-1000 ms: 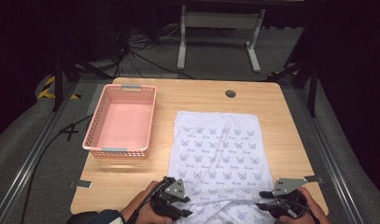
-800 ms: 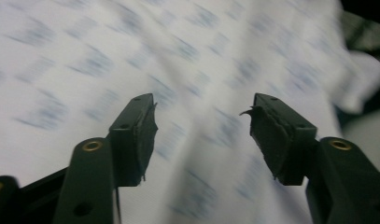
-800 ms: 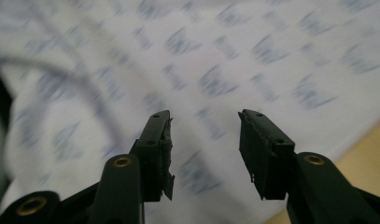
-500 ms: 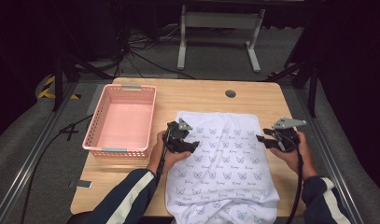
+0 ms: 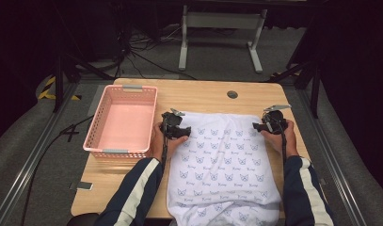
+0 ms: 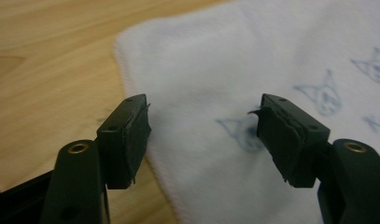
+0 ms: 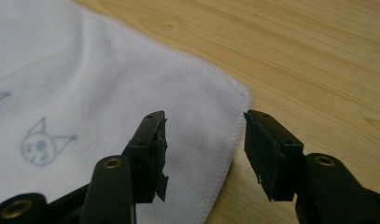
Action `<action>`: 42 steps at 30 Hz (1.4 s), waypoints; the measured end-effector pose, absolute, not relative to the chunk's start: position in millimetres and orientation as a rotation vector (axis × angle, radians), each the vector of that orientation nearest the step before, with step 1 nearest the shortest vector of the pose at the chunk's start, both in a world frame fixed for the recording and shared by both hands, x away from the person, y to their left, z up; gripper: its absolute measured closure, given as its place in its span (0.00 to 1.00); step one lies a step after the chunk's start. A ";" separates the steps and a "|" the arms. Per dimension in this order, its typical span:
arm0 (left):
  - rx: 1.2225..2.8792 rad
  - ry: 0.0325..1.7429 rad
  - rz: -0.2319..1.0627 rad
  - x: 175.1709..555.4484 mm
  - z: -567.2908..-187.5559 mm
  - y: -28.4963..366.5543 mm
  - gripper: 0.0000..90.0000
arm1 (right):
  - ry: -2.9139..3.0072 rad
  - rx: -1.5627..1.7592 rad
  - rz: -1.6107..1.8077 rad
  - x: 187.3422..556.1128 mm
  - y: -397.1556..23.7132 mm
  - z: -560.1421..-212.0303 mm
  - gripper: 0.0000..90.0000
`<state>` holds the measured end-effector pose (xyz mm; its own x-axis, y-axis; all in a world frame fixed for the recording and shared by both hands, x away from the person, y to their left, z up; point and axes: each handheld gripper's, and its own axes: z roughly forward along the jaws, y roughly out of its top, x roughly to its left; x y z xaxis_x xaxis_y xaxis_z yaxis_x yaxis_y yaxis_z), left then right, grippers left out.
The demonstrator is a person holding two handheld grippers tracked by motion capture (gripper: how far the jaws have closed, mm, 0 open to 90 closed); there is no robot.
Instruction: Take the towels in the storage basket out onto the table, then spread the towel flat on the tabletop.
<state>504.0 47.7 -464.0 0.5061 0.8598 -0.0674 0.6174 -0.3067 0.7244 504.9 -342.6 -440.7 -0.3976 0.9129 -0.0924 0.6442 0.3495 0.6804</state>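
Observation:
A white towel printed with small blue cat faces lies spread on the wooden table, and its near end hangs over the front edge. My left gripper rests at the towel's far left corner. In the left gripper view the towel lies under the left gripper. Those jaws have just been opening and do not press the cloth. My right gripper is at the far right corner. The right gripper has also just been opening, and the towel's hem lies loose below it.
An empty pink basket stands left of the towel, close to my left hand. A round cable hole sits near the table's far edge. A small flat item lies at the near left corner. Cables and a metal stand are beyond.
Both hands have moved from the table's near edge up to the towel's far corners. The jaws of both grippers now stand apart over the cloth.

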 end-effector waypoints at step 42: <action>2.160 1.092 0.336 518.0 -460.5 38.1 0.92 | 2.205 1.510 0.754 527.5 -340.3 -442.3 0.78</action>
<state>518.0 38.1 -460.5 0.6138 0.7861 -0.0722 0.6092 -0.4135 0.6767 527.5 -340.3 -442.3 -0.3623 0.9321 0.0026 0.7383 0.2853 0.6112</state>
